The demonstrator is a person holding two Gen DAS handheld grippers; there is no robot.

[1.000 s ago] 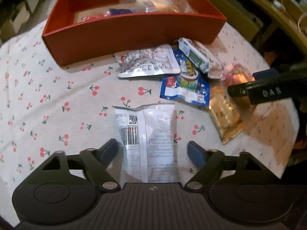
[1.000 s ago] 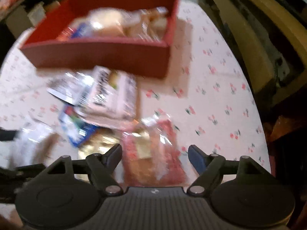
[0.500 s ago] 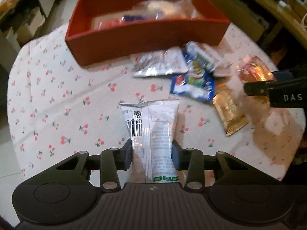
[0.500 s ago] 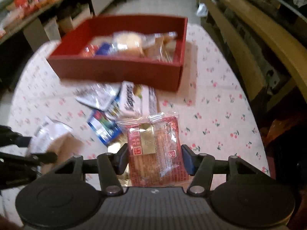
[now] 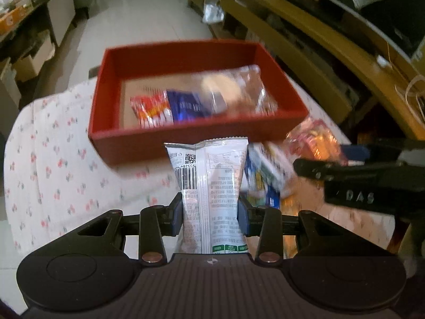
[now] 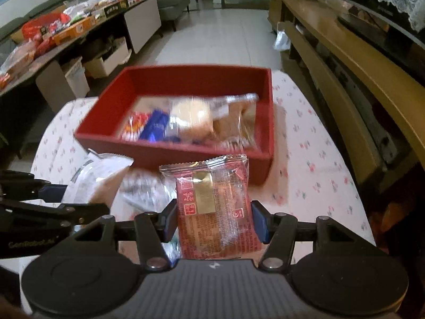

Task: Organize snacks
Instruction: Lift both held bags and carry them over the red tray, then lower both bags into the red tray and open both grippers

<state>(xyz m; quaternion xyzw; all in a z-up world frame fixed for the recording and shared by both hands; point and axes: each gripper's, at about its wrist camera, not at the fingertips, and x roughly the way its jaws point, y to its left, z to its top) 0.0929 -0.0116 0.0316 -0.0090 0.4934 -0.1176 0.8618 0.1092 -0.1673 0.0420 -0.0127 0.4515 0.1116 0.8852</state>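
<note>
White packet (image 5: 209, 186): light, soft film, slippery; your left tongs (image 5: 209, 214) clamp its lower half, above tabletop (image 5: 53, 175), short of red box (image 5: 186, 135). Red packet (image 6: 212, 207): crushable biscuit; your right tongs (image 6: 213, 222) clamp sides. Grip gently.

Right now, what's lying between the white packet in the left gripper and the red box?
In the left wrist view, only bare cherry-print tablecloth shows between the white packet, held by the left gripper, and the red box; the loose snacks lie off to the right.
</note>
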